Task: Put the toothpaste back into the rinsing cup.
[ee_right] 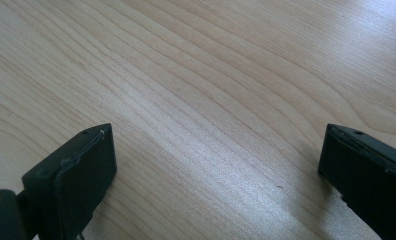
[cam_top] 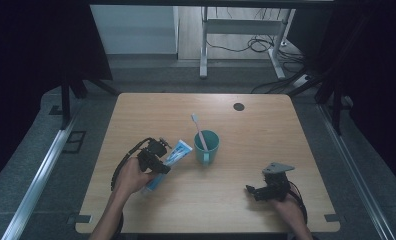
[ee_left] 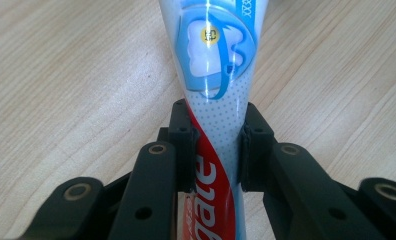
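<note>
Left gripper (ee_left: 216,150): clamps toothpaste tube (ee_left: 213,90), left of centre; squeeze may ooze paste.
Right gripper (ee_right: 216,165): jaws wide, empty.
Cup (cam_top: 206,147): just beside; swinging tube may topple it.

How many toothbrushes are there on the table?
1. The toothbrush stands in the cup near the table's middle, bristles up, leaning left. Nothing hints at another hidden inside the cup.

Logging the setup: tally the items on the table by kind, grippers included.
Toothpaste tube: 1
Toothbrush: 1
Cup: 1
Grippers: 2, left and right
Total: 5
</note>
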`<state>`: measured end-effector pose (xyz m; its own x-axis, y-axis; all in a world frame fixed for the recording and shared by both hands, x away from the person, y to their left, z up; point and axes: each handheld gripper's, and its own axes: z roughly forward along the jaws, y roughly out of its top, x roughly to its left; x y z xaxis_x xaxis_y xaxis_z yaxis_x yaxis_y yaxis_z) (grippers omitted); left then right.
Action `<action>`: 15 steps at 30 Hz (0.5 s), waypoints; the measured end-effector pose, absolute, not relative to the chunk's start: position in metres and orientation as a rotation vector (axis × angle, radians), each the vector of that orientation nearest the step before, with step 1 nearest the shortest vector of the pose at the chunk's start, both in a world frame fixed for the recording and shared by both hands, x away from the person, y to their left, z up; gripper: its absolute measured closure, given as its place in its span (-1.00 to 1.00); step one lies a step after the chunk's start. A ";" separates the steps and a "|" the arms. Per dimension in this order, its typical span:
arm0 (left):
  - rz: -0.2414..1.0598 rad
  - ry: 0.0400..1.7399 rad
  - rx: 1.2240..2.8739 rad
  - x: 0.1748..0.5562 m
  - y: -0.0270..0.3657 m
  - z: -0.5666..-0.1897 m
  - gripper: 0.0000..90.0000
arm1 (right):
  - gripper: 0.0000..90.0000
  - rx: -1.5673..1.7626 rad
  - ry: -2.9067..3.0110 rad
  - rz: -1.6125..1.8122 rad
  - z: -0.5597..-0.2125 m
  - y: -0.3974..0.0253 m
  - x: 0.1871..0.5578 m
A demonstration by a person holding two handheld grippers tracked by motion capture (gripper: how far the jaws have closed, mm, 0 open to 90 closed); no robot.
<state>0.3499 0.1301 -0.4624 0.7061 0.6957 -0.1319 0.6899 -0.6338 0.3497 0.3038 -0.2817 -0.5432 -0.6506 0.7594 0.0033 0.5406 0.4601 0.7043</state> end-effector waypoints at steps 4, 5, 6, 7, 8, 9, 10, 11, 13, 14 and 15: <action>0.043 1.064 2.516 0.348 0.133 -0.459 0.63 | -0.96 1.107 2.402 0.991 -0.543 -0.282 0.304; 0.053 1.064 2.492 0.347 0.135 -0.457 0.63 | -0.96 1.106 2.403 0.991 -0.543 -0.282 0.304; 0.062 1.057 2.482 0.346 0.136 -0.456 0.63 | -0.96 1.107 2.403 0.991 -0.543 -0.282 0.304; 0.065 1.054 2.472 0.346 0.138 -0.455 0.63 | -0.96 1.108 2.403 0.991 -0.543 -0.282 0.304; 0.072 1.044 2.465 0.345 0.139 -0.454 0.63 | -0.96 1.109 2.403 0.991 -0.543 -0.282 0.304; 0.075 1.046 2.452 0.344 0.140 -0.453 0.63 | -0.96 1.108 2.403 0.991 -0.543 -0.282 0.304; 0.075 1.046 2.452 0.344 0.140 -0.453 0.63 | -0.96 1.108 2.403 0.991 -0.543 -0.282 0.304; 0.081 1.037 2.434 0.343 0.142 -0.451 0.63 | -0.96 1.107 2.403 0.991 -0.543 -0.282 0.304; 0.089 1.035 2.413 0.342 0.144 -0.450 0.63 | -0.96 1.106 2.403 0.991 -0.543 -0.282 0.304; 0.096 1.031 2.404 0.341 0.145 -0.450 0.63 | -0.96 1.106 2.403 0.990 -0.543 -0.282 0.304; 0.107 1.026 2.399 0.341 0.146 -0.449 0.63 | -0.96 1.106 2.403 0.991 -0.543 -0.282 0.304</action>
